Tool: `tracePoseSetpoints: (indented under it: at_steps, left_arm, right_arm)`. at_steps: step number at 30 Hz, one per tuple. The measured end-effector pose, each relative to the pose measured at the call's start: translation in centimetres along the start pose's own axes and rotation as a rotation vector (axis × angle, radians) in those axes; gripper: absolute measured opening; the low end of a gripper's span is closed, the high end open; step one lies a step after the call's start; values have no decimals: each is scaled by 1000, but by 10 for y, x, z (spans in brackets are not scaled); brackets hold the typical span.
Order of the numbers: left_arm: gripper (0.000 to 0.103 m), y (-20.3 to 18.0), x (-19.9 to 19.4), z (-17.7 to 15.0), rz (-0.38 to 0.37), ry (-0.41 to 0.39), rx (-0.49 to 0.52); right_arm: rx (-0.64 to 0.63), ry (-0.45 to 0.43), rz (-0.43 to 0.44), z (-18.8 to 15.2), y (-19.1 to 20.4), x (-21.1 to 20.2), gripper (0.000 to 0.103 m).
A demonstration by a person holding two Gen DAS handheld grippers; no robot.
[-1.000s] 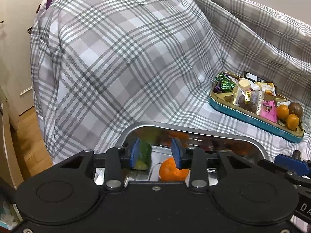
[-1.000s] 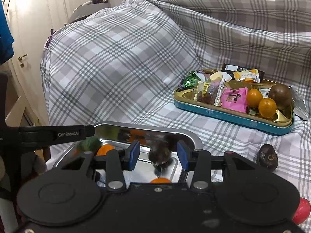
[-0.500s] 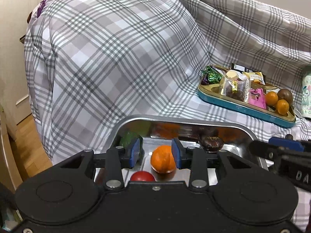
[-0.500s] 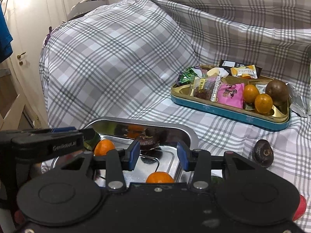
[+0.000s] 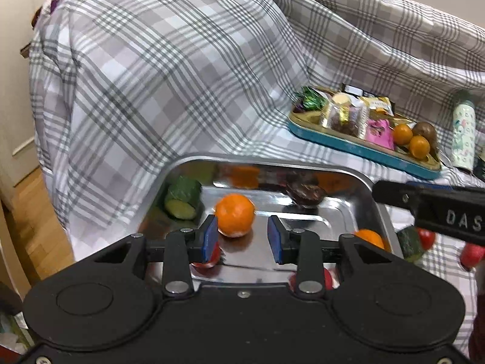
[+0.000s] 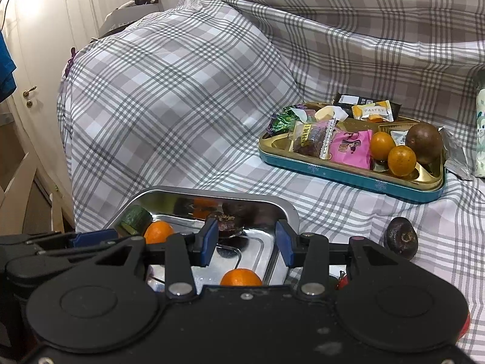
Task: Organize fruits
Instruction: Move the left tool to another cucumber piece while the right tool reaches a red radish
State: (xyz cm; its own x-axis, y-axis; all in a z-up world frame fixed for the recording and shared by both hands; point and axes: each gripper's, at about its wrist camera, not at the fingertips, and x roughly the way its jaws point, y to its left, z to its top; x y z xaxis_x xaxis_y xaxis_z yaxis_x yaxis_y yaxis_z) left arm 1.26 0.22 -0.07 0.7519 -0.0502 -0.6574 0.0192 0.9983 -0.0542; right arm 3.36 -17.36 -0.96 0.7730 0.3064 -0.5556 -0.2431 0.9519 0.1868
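Hovering over the steel tray (image 5: 182,170), the left gripper (image 5: 242,236) has its jaws parted and empty, with a mandarin (image 5: 235,214) lying on the tray floor just beyond the left pad. Left of it a cucumber chunk (image 5: 182,197) leans in the tray's corner, and to the right a dark wrinkled fruit (image 5: 305,194) sits near the far wall. Further right, the right gripper (image 6: 247,244) also has its jaws apart around nothing, above the tray's right end; a second mandarin (image 6: 241,277) lies below it, and another dark fruit (image 6: 400,238) rests outside the tray on the checked cloth (image 6: 182,106). Beyond stands the teal snack tin (image 6: 348,176) with two small oranges and a brown fruit. To pick up that stray fruit cleanly, the right gripper would likely need to centre over it before closing, since round fruit rolls easily on soft cloth.
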Motion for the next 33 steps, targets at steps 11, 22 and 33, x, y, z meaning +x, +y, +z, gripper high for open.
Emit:
tracePoseSetpoints:
  at_steps: [11,22,33]
  left_arm:
    - [44,-31,-10,-18,-93,-18,113]
    - [44,-69,-20,-23,-162,1,157]
    - [44,-119,-32,-25,-244,-16,248]
  right_arm:
    - [7,-10,-71,10,-25,-21,45]
    - [65,70,-244,20,-101,-45,45]
    - [181,163,-327,17,-164,-56,45]
